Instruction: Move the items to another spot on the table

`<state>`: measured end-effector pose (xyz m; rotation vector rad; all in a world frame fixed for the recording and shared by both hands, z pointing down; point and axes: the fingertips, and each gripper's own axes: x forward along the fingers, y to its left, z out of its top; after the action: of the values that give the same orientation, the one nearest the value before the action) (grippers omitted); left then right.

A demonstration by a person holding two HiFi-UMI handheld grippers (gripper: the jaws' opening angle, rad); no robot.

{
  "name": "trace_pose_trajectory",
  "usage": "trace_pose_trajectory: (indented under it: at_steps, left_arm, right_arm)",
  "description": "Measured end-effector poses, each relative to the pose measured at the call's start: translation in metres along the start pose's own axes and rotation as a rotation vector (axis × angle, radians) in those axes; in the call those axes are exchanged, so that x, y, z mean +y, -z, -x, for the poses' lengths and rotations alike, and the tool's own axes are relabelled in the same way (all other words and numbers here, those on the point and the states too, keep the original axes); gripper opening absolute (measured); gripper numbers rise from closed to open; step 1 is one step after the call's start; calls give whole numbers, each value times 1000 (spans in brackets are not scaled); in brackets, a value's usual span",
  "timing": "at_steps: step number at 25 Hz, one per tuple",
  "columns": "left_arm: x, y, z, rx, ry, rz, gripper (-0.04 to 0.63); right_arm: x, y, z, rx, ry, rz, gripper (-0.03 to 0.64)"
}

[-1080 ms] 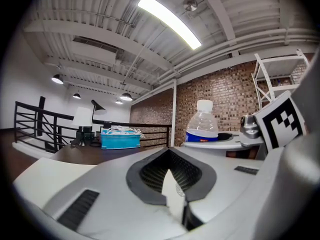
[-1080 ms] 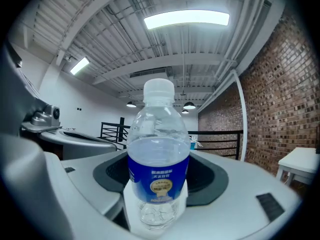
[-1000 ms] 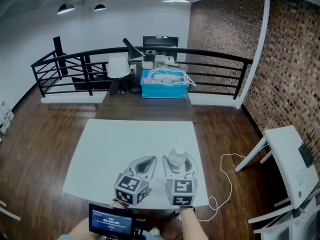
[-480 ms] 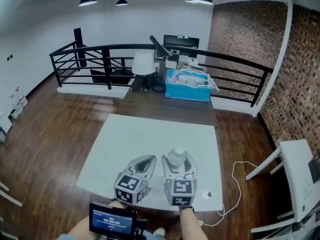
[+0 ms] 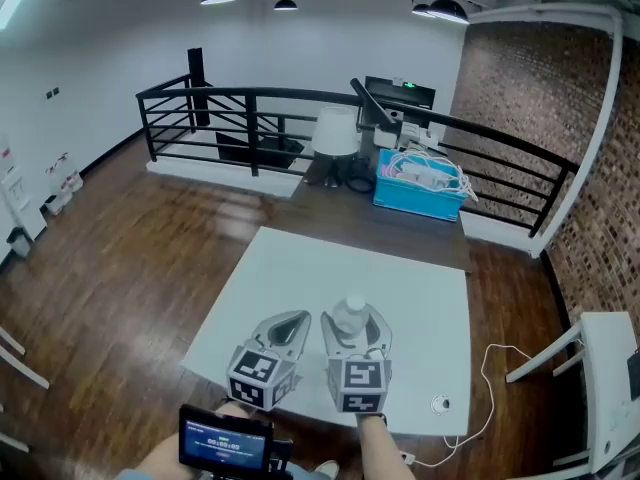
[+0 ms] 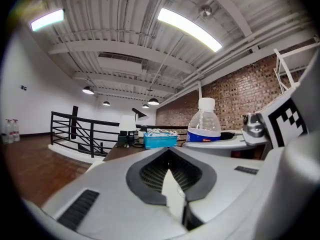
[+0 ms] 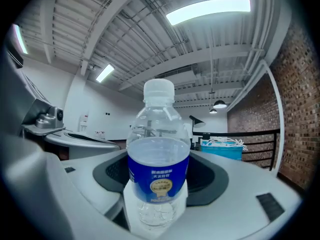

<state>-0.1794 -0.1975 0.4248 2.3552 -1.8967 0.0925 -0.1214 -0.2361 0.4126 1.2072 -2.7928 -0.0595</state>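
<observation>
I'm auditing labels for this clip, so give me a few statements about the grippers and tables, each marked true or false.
1. The right gripper holds a water bottle upright. True.
2. The left gripper holds a cup. False: its jaws are together on nothing.
3. The bottle's label is red. False: it is blue.
4. A blue bin of cables sits on the dark table beyond the white table. True.
</observation>
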Motion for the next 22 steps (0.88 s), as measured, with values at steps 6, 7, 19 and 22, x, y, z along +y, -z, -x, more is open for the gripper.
trace_pose_trajectory:
  at_steps: [6, 7, 19, 22]
  left_arm:
    - [55, 3, 33, -3, -94, 13, 15]
    - [64, 4, 39, -3, -108, 16, 15]
    - [160, 9, 99, -4, -243, 39, 15]
    - [181, 15, 112, 4, -264, 45, 15]
  right_arm:
    - [60, -3, -32, 2, -100, 7, 296]
    - [71, -3, -37, 2, -116, 8, 296]
    - [174, -13, -95, 3, -247, 15, 296]
    - [199, -11, -107, 9, -272, 11, 296]
